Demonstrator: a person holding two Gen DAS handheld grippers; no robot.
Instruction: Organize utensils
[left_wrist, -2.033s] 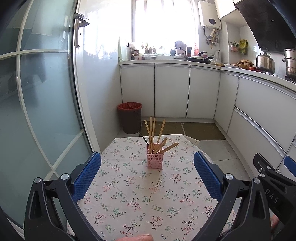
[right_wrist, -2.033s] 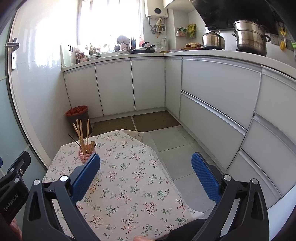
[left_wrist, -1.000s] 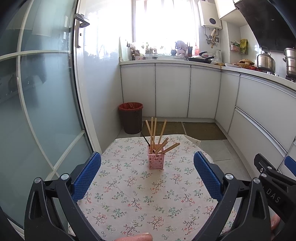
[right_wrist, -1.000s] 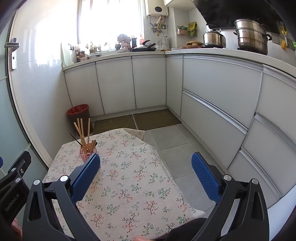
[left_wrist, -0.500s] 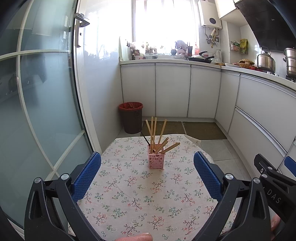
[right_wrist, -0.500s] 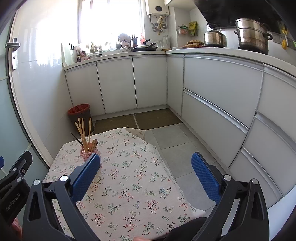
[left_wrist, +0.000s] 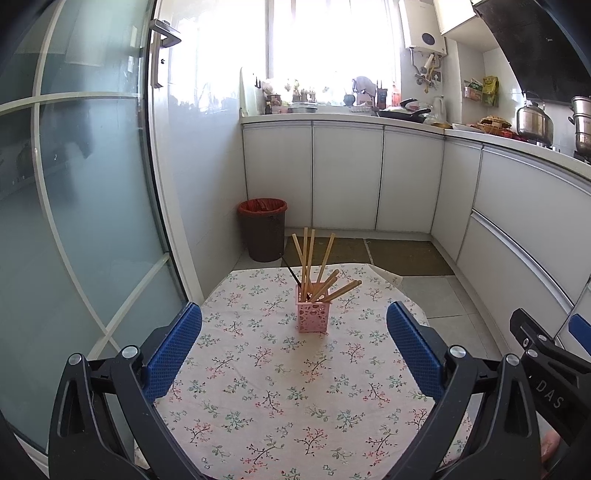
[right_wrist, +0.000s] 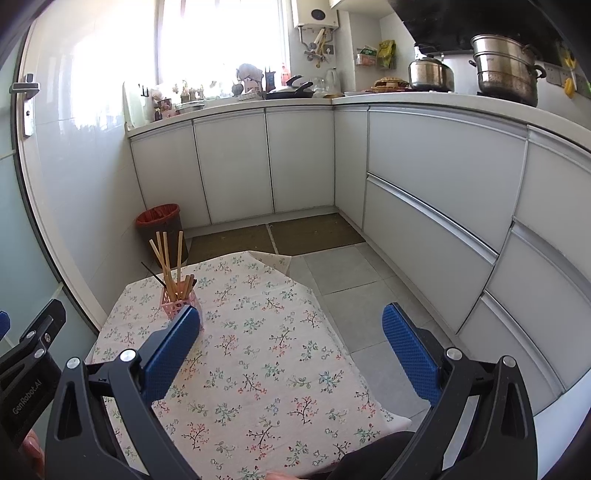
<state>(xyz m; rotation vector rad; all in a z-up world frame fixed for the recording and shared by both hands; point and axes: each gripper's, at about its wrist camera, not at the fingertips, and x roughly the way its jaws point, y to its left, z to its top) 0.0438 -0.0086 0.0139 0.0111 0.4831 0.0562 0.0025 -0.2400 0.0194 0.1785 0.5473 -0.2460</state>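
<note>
A pink perforated holder (left_wrist: 313, 316) stands upright on the floral tablecloth (left_wrist: 295, 387), far of centre. Several wooden chopsticks (left_wrist: 309, 258) and one dark stick stand in it, leaning apart. It also shows in the right wrist view (right_wrist: 176, 303), at the table's left, partly behind my right gripper's left finger. My left gripper (left_wrist: 293, 349) is open and empty, held back from the holder. My right gripper (right_wrist: 291, 350) is open and empty, over the table's right half.
A brown bin with a red liner (left_wrist: 263, 229) stands on the floor beyond the table. A glass door (left_wrist: 74, 221) is close on the left. White cabinets (right_wrist: 424, 192) run along the back and right. The table edge (right_wrist: 369, 398) drops off at the right.
Both grippers stay open and empty. The views drift only slightly; the holder sits a touch farther right in the right wrist view.
</note>
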